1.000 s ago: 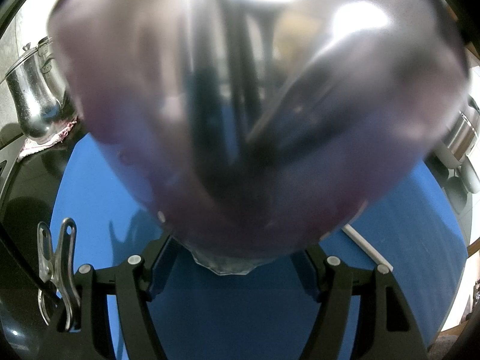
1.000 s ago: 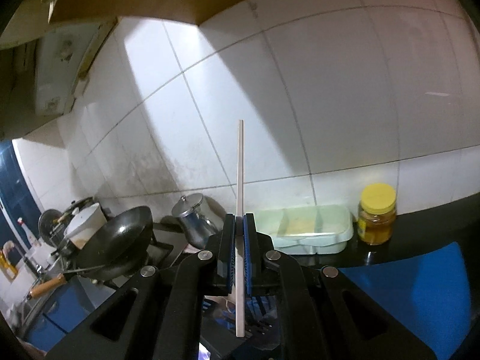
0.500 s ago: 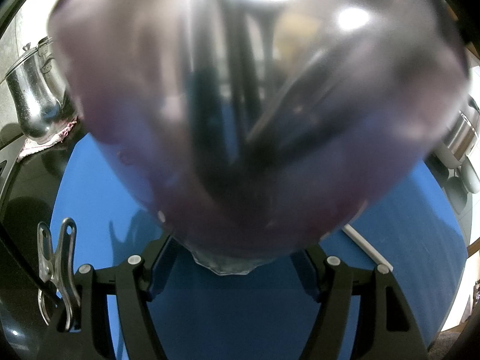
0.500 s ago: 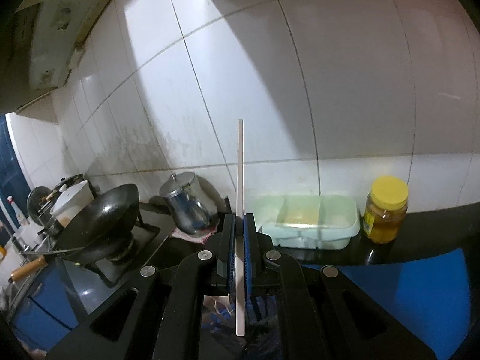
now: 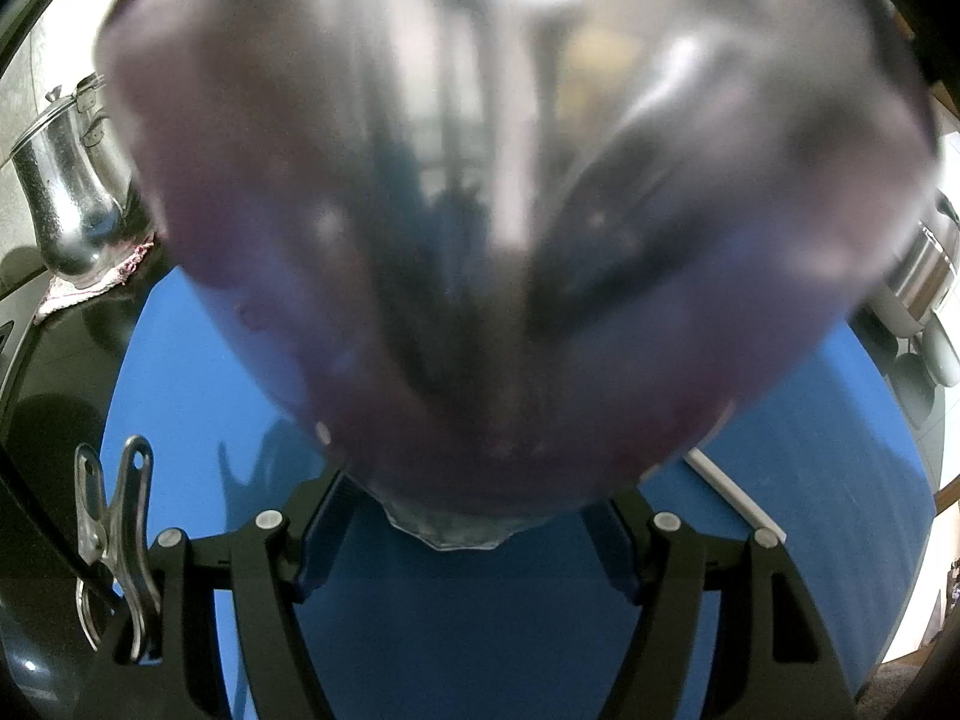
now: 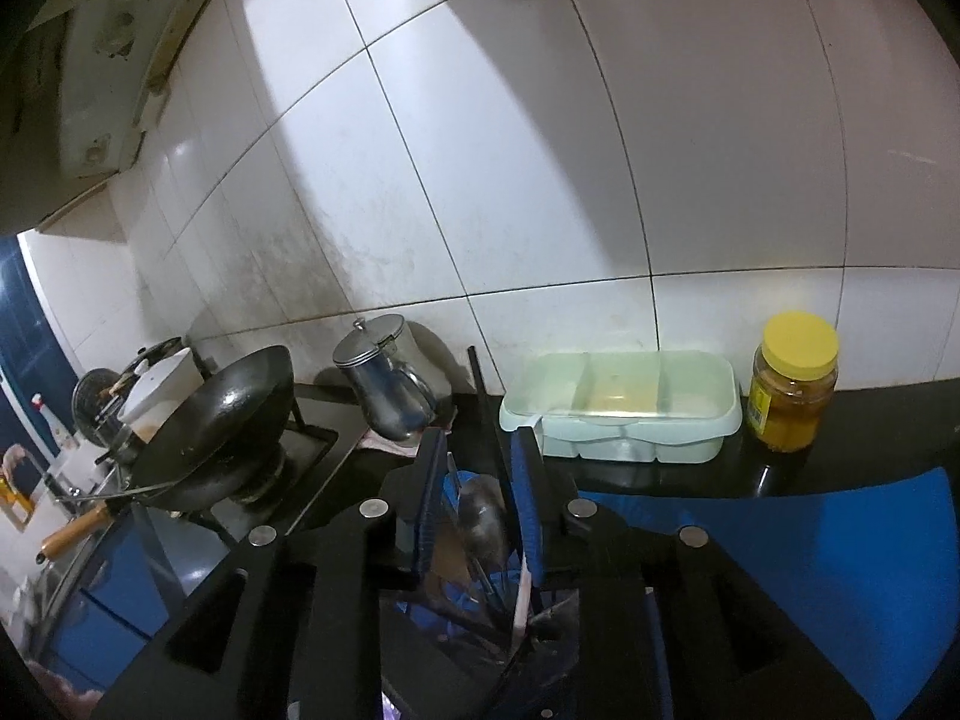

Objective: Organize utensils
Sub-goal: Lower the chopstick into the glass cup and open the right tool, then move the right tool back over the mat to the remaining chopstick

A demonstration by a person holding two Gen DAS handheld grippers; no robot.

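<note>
My left gripper (image 5: 474, 516) is shut on a clear purple-tinted cup (image 5: 510, 228) that fills the left wrist view; dark utensils stand blurred inside it. A white chopstick (image 5: 735, 495) lies on the blue mat (image 5: 810, 480) to the right of the cup. My right gripper (image 6: 480, 462) is open just above the cup (image 6: 480, 618), which holds dark utensils and a white chopstick (image 6: 522, 594) that leans inside it.
A steel kettle (image 6: 384, 384) and a black wok (image 6: 222, 426) on the stove stand at the left. A pale green divided box (image 6: 624, 408) and a yellow-lidded jar (image 6: 792, 384) stand against the tiled wall. A steel pot (image 5: 924, 264) is at the right.
My right gripper opened and let go of the white chopstick, which dropped into the cup. The left gripper and cup have not moved.
</note>
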